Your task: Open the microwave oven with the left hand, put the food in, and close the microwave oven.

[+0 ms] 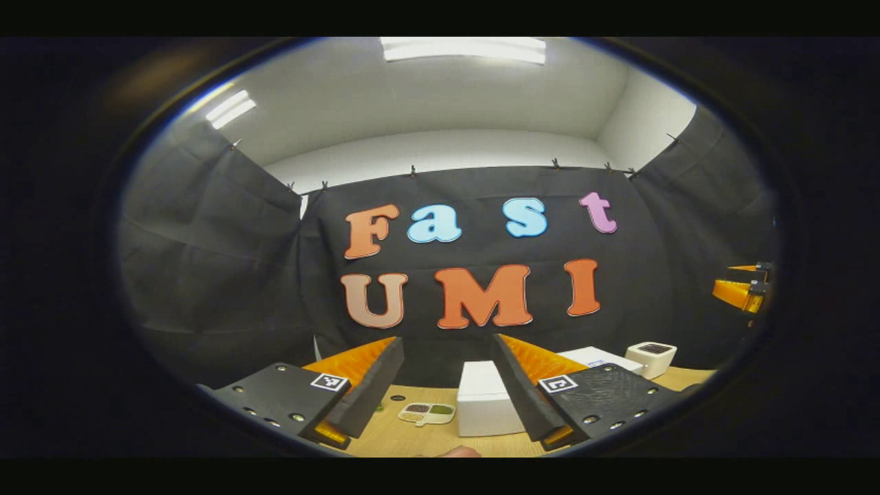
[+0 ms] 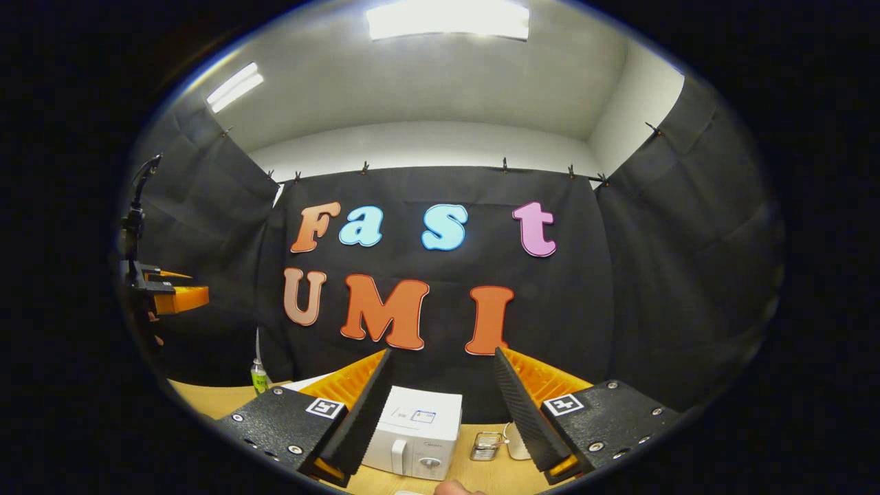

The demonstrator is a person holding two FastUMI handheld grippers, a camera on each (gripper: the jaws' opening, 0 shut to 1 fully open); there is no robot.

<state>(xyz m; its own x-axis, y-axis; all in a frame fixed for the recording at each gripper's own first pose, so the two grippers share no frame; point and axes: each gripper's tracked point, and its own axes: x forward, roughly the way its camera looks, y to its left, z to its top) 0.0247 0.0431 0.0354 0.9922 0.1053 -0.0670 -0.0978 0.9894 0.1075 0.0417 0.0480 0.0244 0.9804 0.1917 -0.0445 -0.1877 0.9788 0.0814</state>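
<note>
1. my left gripper (image 1: 440, 385) and right gripper (image 2: 440, 405) both gape wide, holding nothing.
2. microwave (image 2: 412, 432) sits shut on table (image 2: 474, 474), ahead.
3. i judge door stiff; take handle (image 2: 398, 456).
4. food (image 1: 427, 412) beside microwave, likely light.

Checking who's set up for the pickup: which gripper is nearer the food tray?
Left, probably. The food tray lies on the table just ahead, between the left gripper's open fingers; the right gripper hangs far off to the tray's right, raised.
</note>
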